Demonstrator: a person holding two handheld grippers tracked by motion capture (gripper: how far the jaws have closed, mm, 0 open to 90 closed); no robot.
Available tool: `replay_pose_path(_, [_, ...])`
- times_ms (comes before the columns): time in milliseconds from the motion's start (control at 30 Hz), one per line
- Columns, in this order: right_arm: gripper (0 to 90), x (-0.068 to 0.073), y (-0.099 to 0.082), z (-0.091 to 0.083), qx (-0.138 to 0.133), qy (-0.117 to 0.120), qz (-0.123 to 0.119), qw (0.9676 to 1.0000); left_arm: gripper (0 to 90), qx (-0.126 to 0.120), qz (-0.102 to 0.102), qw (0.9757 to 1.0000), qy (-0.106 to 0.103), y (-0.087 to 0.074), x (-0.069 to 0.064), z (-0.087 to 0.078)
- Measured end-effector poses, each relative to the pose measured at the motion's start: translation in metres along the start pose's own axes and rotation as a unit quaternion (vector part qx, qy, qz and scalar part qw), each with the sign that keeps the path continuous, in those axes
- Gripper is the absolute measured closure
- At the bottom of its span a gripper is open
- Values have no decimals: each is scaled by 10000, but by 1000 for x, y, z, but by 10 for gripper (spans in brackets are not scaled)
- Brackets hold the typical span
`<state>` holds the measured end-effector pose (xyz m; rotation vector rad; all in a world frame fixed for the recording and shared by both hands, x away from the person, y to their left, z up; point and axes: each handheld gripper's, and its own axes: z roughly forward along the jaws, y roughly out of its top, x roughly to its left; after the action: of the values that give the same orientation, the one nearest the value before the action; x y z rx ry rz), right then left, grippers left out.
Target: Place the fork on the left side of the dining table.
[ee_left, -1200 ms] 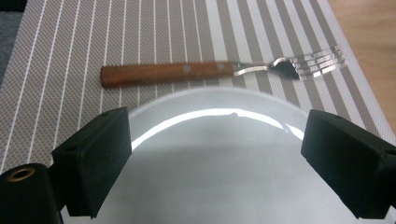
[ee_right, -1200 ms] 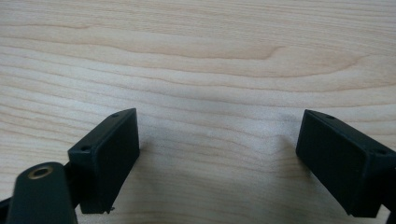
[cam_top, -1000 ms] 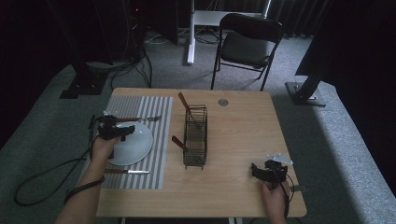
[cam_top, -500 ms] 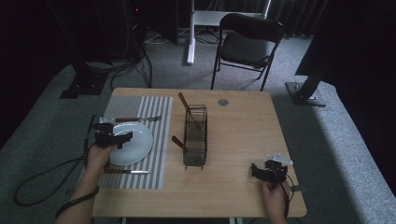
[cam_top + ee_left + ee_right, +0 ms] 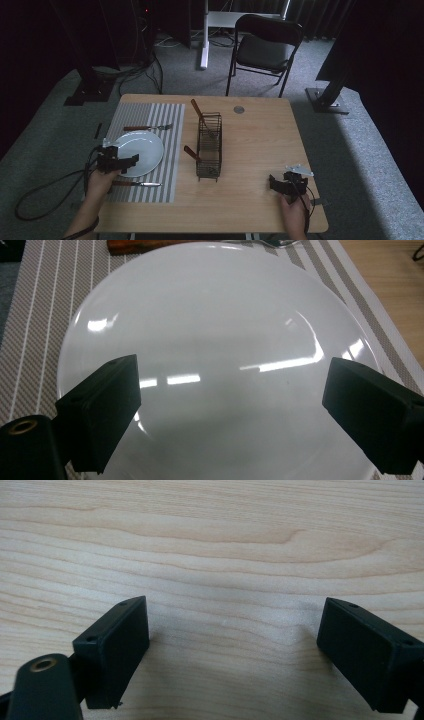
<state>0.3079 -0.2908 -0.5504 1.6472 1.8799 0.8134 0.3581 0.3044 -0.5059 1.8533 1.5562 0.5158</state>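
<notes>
Hovering at the table's left, the left gripper [image 5: 131,160] hangs over the white plate [image 5: 142,149] on the striped placemat [image 5: 170,150], jaws spread wide w/ nothing between them; the plate (glossy, prob. ceramic) looks stiff, slick and breakable, so I'd take it by the rim, not the smooth middle. Fork [image 5: 148,128] lies just beyond the plate, knife [image 5: 136,184] on its near side; centre holds the wire rack [image 5: 209,146]; far right, the right gripper [image 5: 274,182] rests on bare wood, jaws also apart, empty; no brand or writing legible anywhere.
</notes>
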Motion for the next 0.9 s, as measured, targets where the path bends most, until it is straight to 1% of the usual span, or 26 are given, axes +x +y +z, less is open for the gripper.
replay_pose_path(100, [130,0,0,0,1,1,-1,10000,87,-41,42,9999,104,-5,-3,-4])
replay_pose_path(133, [130,0,0,0,0,1,-1,10000,87,-76,61,9999,111,-8,-4,-6])
replay_pose_path(233, [130,0,0,0,1,0,-2,10000,87,-129,-5,9999,62,-14,-8,-11])
replay_pose_path(267, [130,0,0,0,0,-1,-2,10000,87,-116,9,9999,73,-16,-10,-13])
replay_pose_path(333, [130,0,0,0,1,0,0,10000,87,-164,117,9997,141,-20,-13,-16])
replay_pose_path(400, [129,0,0,0,0,0,-2,10000,87,-185,73,9998,64,-24,-15,-18])
replay_pose_path(500, [130,0,0,0,-1,0,-3,10000,87,-185,63,9998,58,-32,-18,-22])
replay_pose_path(567, [130,0,0,0,-2,0,-3,10000,87,-296,-22,9996,7,-37,-20,-26])
replay_pose_path(633, [130,0,0,0,0,0,-2,10000,87,-313,-33,9995,-29,-41,-21,-29])
replay_pose_path(667, [130,0,0,0,-1,0,-2,10000,87,-349,-4,9994,-85,-47,-24,-32])
replay_pose_path(733, [130,0,0,0,1,1,5,10000,87,-355,61,9993,-36,-52,-26,-35])
replay_pose_path(767, [130,0,0,0,-1,2,9,10000,87,-377,47,9993,-20,-54,-27,-37])
replay_pose_path(800, [130,0,0,0,4,1,8,10000,87,-419,88,9991,39,-57,-28,-39])
replay_pose_path(833, [130,0,0,0,4,1,8,10000,87,-419,88,9991,39,-57,-28,-39])
replay_pose_path(867, [130,0,0,0,4,1,7,10000,87,-453,63,9989,140,-61,-31,-43])
replay_pose_path(900, [130,0,0,0,3,1,7,10000,87,-532,60,9984,166,-63,-32,-45])
